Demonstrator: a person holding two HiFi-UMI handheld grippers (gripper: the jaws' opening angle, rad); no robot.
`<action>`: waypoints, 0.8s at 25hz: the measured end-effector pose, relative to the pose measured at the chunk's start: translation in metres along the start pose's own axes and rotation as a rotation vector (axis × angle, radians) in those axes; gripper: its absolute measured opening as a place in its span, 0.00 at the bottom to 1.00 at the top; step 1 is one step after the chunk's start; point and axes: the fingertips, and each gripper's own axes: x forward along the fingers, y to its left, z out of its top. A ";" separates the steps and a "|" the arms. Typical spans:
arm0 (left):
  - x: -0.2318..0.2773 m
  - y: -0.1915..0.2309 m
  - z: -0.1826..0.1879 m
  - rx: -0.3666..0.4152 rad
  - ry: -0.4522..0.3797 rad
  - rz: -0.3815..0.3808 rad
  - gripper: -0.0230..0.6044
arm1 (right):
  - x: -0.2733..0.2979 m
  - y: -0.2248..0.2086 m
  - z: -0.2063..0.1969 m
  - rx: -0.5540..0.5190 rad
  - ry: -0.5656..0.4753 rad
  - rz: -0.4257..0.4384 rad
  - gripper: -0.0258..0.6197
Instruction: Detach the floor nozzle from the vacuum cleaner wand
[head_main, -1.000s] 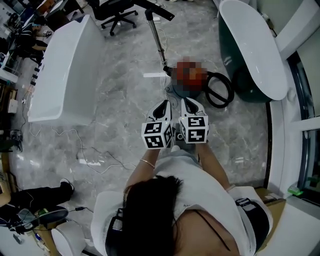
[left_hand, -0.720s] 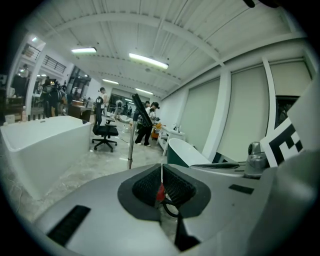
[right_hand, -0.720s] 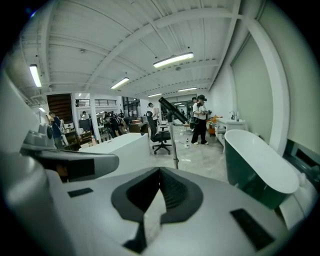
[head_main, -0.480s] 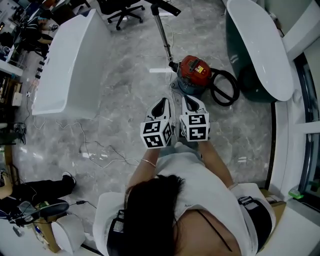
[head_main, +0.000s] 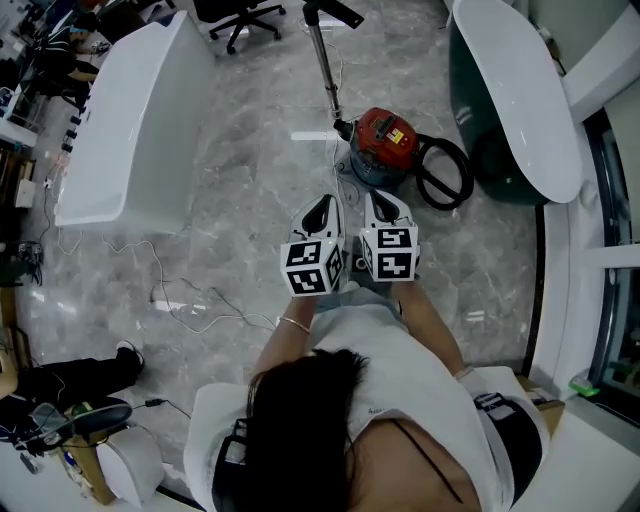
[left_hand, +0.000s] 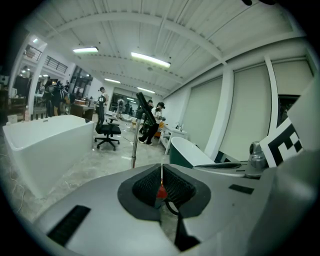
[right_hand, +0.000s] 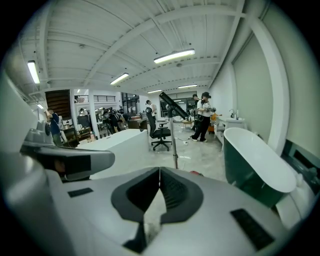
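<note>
Bright, even indoor light comes from long ceiling strips (left_hand: 150, 59) — they burn out to plain white in both gripper views. In the head view the polished marble floor (head_main: 250, 150) carries pale patches of glare, and shadows are soft and faint. Both gripper views are fisheye: straight beams bow, and the corners fall into black vignette. The near shell of the left gripper (left_hand: 161, 170) is slightly soft, the far room small and hazy — the head view is sharp.
</note>
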 end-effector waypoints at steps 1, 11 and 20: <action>0.001 0.002 0.002 0.001 0.000 -0.003 0.06 | 0.003 0.000 0.002 -0.001 -0.003 -0.006 0.06; 0.032 0.024 0.019 0.013 0.005 -0.033 0.06 | 0.038 0.002 0.026 -0.017 -0.016 -0.011 0.06; 0.068 0.050 0.034 0.006 0.023 -0.039 0.06 | 0.078 -0.009 0.040 -0.008 0.007 -0.048 0.06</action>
